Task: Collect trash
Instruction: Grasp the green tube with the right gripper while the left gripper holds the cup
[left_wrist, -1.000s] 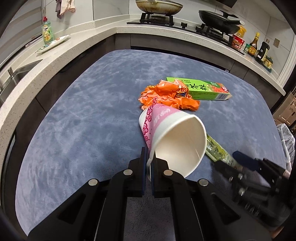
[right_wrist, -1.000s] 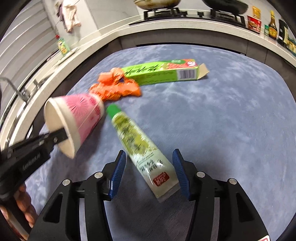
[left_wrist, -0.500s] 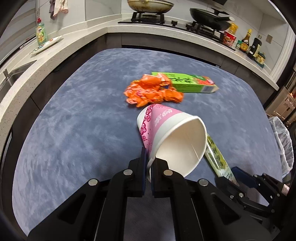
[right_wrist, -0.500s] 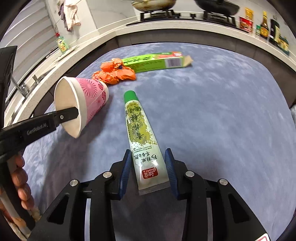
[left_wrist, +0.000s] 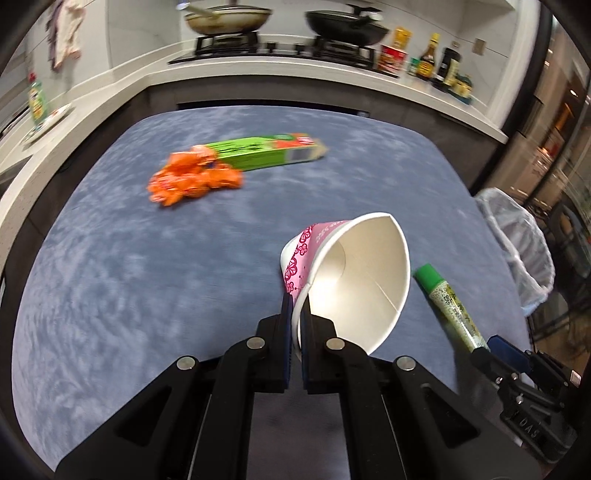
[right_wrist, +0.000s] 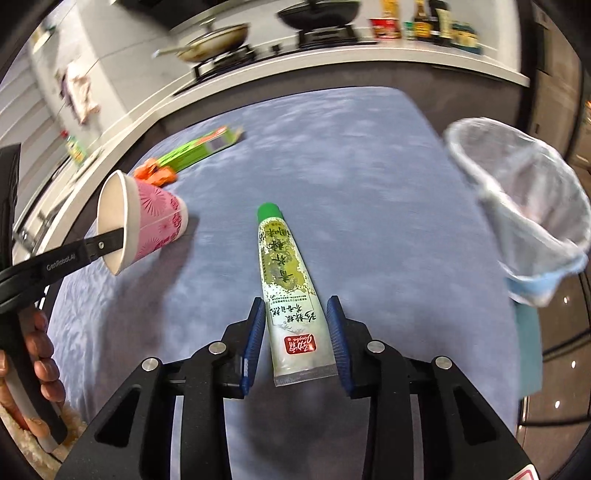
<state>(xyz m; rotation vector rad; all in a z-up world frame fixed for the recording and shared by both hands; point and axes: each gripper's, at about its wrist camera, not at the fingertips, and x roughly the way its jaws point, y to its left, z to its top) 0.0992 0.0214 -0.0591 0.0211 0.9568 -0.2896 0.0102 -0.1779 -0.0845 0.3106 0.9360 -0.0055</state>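
Low in the centre of the left wrist view, my left gripper (left_wrist: 297, 325) pinches the rim wall of the pink-flowered white paper cup (left_wrist: 351, 280), one finger inside and one outside, so the cup hangs tipped with its mouth toward the camera, ready, I judge, to go to the plastic-lined trash bin (right_wrist: 524, 206) at the right edge. At bottom centre of the right wrist view, my right gripper (right_wrist: 295, 332) brackets the flat crimped end of the green-capped cream tube (right_wrist: 286, 280); its blue pads (right_wrist: 255, 332) sit narrowly apart against the tube's sides, apparently gripping it, cap pointing away.
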